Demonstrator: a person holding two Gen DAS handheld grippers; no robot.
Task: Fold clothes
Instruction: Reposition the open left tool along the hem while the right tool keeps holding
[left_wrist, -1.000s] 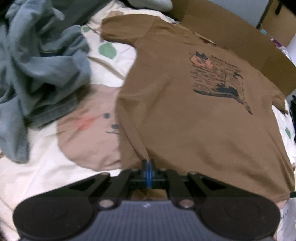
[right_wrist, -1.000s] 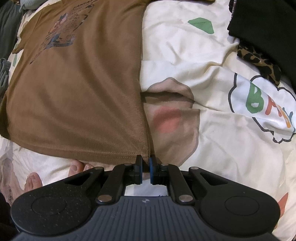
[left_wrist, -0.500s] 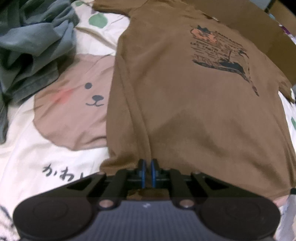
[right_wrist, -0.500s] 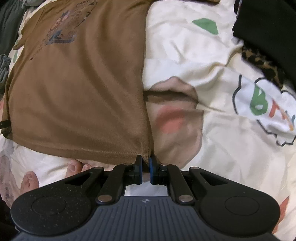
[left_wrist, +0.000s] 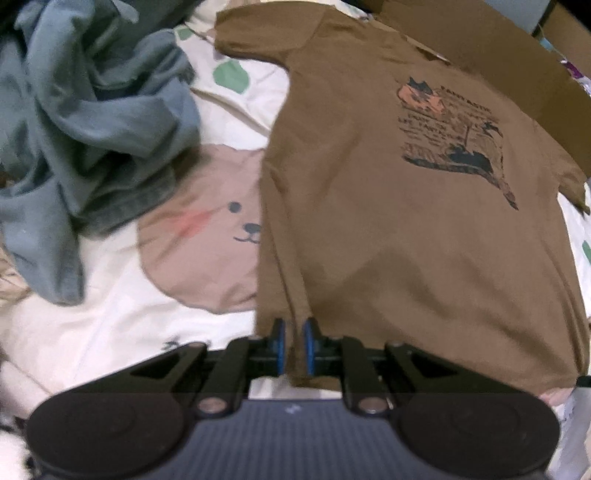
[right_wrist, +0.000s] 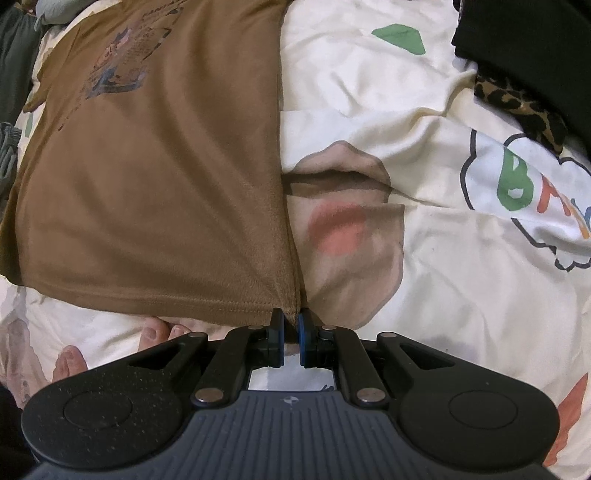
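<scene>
Bed: cream duvet (right_wrist: 461, 295) printed with cartoon bears and coloured letters; it carries everything here
Brown T-shirt (left_wrist: 424, 229): spread front-up and nearly flat on the duvet, hem towards the cameras, sleeves out to the sides; a dark and orange chest print (left_wrist: 454, 136); stitched hem, a few soft ripples near the lower corners
Handling: looks like thin, light knit cloth, limp and not slippery; it should sag and drag wherever it is not held, so both hem corners are the sensible hold, lifted together to keep the edge straight
Grey garment (left_wrist: 85, 147): crumpled heap beside the shirt's sleeve, apart from it
Black garment (right_wrist: 528, 44): at the far edge of the bed, with a leopard-print piece (right_wrist: 524, 107) under it
Bare toes (right_wrist: 159, 332): just below the hem
Left tool (left_wrist: 293, 347): at one hem corner, jaws a narrow gap apart with a fold of brown cloth between them; pads seem not to press it
Right tool (right_wrist: 290, 339): nearly closed, pinching the other hem corner
</scene>
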